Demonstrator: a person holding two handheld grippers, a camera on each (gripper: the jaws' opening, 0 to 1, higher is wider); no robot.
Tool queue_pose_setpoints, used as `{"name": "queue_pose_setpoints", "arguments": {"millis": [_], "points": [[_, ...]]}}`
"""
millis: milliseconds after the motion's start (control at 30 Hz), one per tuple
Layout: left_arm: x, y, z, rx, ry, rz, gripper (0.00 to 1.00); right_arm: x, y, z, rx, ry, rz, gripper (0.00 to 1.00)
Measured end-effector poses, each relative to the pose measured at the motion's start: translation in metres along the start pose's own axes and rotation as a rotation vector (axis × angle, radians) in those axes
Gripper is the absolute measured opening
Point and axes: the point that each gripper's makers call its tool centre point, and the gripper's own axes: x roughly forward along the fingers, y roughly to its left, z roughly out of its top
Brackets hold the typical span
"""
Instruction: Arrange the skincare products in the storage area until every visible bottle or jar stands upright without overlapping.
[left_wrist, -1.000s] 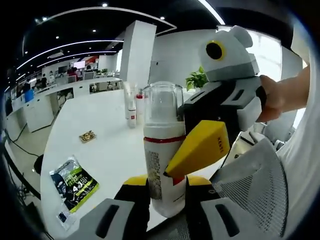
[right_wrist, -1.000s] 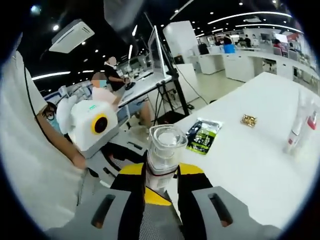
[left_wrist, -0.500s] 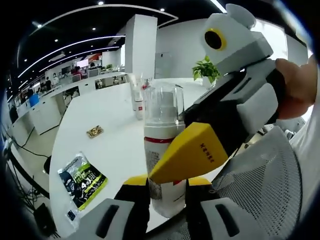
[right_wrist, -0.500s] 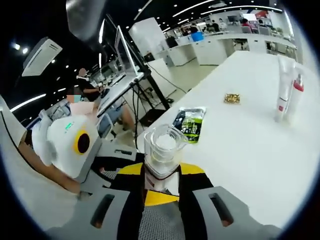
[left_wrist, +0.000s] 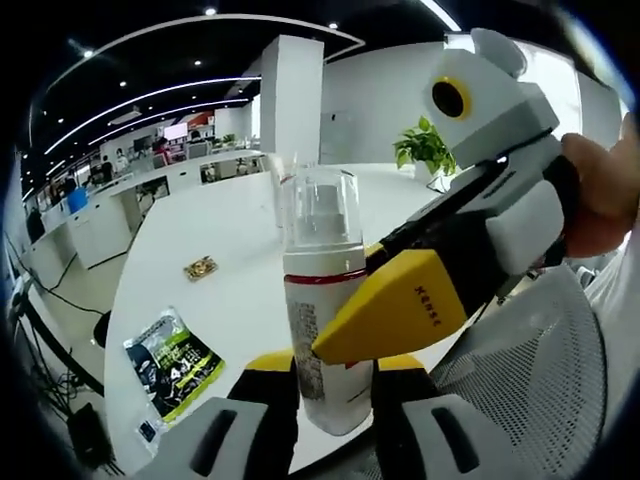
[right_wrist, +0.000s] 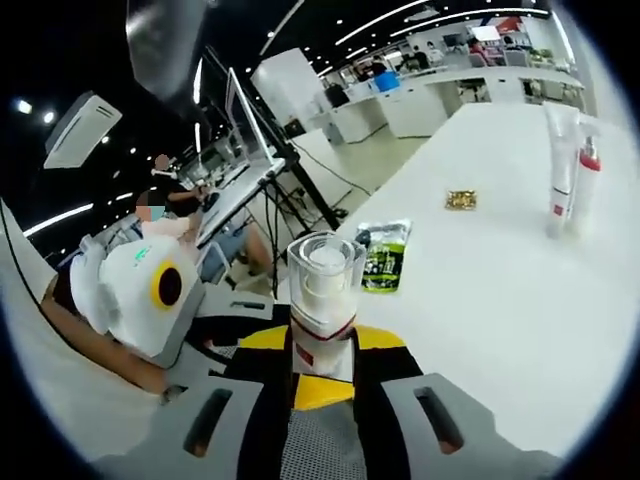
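White table (right_wrist: 520, 290) with green sachet (right_wrist: 382, 262), small gold packet (right_wrist: 461, 200), two upright tubes (right_wrist: 563, 170).

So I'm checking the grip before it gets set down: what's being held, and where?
A pump bottle with a clear cap, held by both: the left gripper clamps its lower body, the right gripper its middle.

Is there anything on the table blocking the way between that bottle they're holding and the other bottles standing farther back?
Nothing visible. Both tongs grip the pump bottle at the table's near edge. The green packet and small gold item lie off to one side; the two standing bottles have bare table before them.
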Motion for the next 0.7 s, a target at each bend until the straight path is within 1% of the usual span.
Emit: {"name": "queue_pose_setpoints", "arguments": {"millis": [100,167,267,400,600,700], "points": [[0.002,-0.001,-0.003,0.048,0.012,0.005,0.27,0.001,-0.001,-0.002,-0.007,0.010,0.012,0.20],[0.002,-0.001,-0.002,0.074,0.005,0.005,0.28,-0.001,-0.002,-0.002,-0.012,0.006,0.020,0.20],[0.003,-0.001,0.000,0.079,-0.003,0.003,0.28,-0.003,-0.002,-0.001,-0.027,0.008,0.025,0.19],[0.004,0.001,-0.002,0.095,0.011,0.020,0.27,-0.006,-0.006,0.000,-0.058,0.013,0.022,0.19],[0.004,0.003,-0.003,0.098,0.020,0.027,0.27,-0.014,-0.023,0.008,-0.080,0.009,-0.005,0.20],[0.004,0.005,-0.006,0.105,0.031,0.035,0.28,-0.018,-0.037,0.014,-0.093,0.009,-0.035,0.20]]}}
